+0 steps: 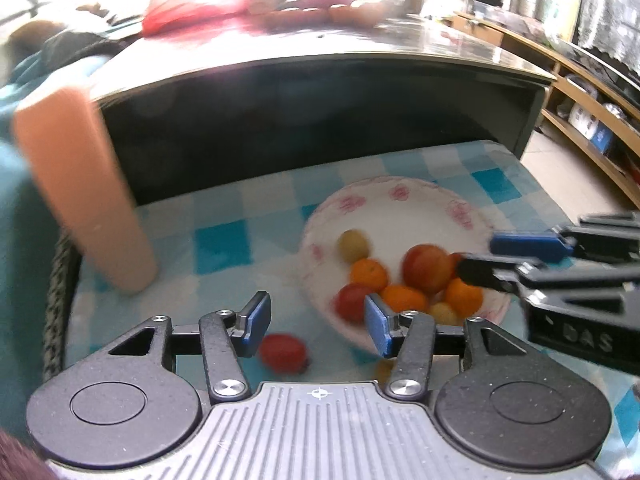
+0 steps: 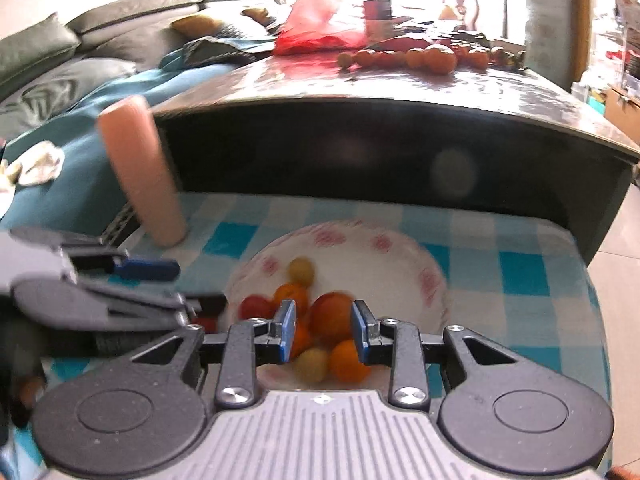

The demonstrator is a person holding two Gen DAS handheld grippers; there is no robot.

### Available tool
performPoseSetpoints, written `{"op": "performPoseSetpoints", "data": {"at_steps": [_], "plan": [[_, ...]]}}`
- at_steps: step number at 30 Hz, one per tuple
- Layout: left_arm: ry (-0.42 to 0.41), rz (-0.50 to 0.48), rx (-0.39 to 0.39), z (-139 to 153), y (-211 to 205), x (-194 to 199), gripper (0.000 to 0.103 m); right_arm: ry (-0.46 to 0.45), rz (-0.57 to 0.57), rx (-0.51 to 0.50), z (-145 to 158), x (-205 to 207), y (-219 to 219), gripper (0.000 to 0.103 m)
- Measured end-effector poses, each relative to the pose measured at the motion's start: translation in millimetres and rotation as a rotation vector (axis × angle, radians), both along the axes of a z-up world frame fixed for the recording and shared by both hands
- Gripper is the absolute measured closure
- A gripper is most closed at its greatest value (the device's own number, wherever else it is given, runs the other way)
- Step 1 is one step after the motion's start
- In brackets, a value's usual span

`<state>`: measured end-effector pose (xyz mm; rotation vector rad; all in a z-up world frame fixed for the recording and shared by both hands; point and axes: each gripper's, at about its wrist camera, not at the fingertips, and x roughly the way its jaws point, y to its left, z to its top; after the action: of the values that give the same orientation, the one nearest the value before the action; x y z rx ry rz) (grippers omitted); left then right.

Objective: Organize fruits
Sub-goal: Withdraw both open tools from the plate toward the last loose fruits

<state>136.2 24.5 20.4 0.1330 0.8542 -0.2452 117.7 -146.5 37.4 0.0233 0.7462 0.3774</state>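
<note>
A white bowl (image 1: 400, 200) with pink flowers sits on the blue checked cloth and holds several small fruits: oranges (image 1: 370, 274), a red-orange fruit (image 1: 426, 268), a red tomato (image 1: 350, 302) and yellow ones (image 1: 352, 245). One red tomato (image 1: 284, 352) lies on the cloth outside the bowl, to its left. My left gripper (image 1: 316, 324) is open just above that tomato, which sits low between its fingers. My right gripper (image 2: 324, 320) is open over the bowl (image 2: 400, 256), with the red-orange fruit (image 2: 332, 316) in line between its pads. Contact is not visible.
A peach-coloured cylinder (image 1: 88, 192) stands tilted at the cloth's left. A dark table (image 2: 360, 152) rises behind the bowl, with more fruits (image 2: 420, 58) and a red bag (image 2: 316, 24) on top. A teal blanket (image 2: 60, 196) lies left, and wooden shelves (image 1: 592, 120) stand right.
</note>
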Motion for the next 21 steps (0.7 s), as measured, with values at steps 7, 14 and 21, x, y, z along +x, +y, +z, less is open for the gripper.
{"op": "performPoseSetpoints", "data": {"at_steps": [7, 14, 21], "plan": [[0.017, 0.06, 0.012, 5, 41, -13, 0.041, 0.035, 0.121, -0.007, -11, -32, 42, 0.057], [0.05, -0.007, 0.012, -16, 41, -10, 0.04, 0.066, 0.066, -0.047, -38, -39, 54, 0.057], [0.067, -0.061, -0.005, -39, 34, -1, 0.039, 0.083, 0.036, -0.033, -61, -27, 54, 0.057]]}}
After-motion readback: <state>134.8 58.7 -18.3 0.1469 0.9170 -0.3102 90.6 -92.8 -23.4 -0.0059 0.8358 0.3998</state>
